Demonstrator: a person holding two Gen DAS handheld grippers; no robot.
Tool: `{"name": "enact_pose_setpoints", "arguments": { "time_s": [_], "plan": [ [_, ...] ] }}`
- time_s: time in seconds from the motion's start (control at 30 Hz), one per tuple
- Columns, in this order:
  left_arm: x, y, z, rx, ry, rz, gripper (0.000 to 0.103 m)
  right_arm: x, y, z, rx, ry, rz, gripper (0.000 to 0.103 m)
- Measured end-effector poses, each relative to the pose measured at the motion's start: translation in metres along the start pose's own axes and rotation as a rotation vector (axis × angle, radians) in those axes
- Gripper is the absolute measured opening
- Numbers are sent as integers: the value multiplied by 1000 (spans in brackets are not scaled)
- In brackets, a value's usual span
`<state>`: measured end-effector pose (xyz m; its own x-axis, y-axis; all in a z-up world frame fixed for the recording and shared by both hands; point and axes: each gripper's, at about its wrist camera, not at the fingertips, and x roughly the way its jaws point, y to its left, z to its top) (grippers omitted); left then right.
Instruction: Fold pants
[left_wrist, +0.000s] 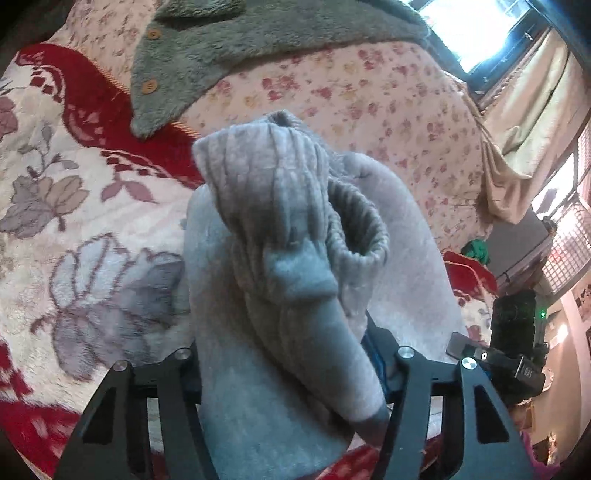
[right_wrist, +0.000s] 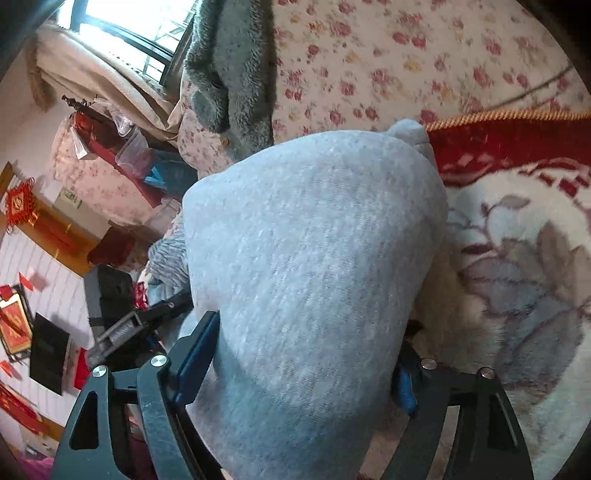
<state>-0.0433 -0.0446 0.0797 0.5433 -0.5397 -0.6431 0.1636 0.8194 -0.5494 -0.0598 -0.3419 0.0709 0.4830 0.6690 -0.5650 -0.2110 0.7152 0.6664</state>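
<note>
I am mid-carry, I judge: the grey pants (left_wrist: 280, 280) are bunched and held up off the bed (left_wrist: 74, 206), not yet laid flat.

In the left wrist view, at nine o'clock, lies the bed's red-and-cream floral blanket (left_wrist: 55, 177). At eleven o'clock an olive fleece garment (left_wrist: 192, 62) with wooden buttons rests on the pink flowered quilt (left_wrist: 369, 96). Dead centre, my left gripper (left_wrist: 291, 373) has its fingers pinching a thick wad of the pants, with ribbed cuffs flopping toward twelve o'clock. At three o'clock I see my other tool beyond the cloth.

In the right wrist view, room clutter sits at nine o'clock, including a clear plastic bin (right_wrist: 133, 155) whose contents I cannot make out. In the middle, my right gripper (right_wrist: 310, 365) has its blue-padded fingers (right_wrist: 195, 354) clamped on a broad fold of the same pants, which fill the view. The blanket shows at three o'clock.

The next move, as I judge it, calls for lowering both ends onto the blanket, keeping the cloth taut between them, and laying one half squarely over the other before letting go.
</note>
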Motion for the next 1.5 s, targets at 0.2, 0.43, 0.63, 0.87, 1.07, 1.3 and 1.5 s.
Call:
{"name": "enact_pose_setpoints", "arguments": {
  "time_s": [0.2, 0.43, 0.63, 0.87, 1.07, 1.3, 1.5],
  "plan": [
    [12, -58, -1, 50, -12, -52, 61, -55, -8, 9, -5, -57, -37, 84],
    [45, -133, -14, 104, 8, -136, 61, -134, -32, 8, -8, -136, -115, 84],
    [75, -183, -38, 127, 43, -159, 61, -187, -69, -2, 7, -164, -170, 84],
    [106, -215, -70, 155, 94, -147, 61, -219, -110, -20, 50, -167, -193, 85],
    [120, -203, -99, 163, 137, -88, 62, -205, -149, -42, 112, -91, -213, 86],
    [111, -196, -106, 189, 125, -93, 70, -210, -144, -53, 101, -92, -319, 94],
    [94, -204, -107, 230, 102, -26, 73, -214, -118, -55, 65, -91, -483, 95]
  ]
}}
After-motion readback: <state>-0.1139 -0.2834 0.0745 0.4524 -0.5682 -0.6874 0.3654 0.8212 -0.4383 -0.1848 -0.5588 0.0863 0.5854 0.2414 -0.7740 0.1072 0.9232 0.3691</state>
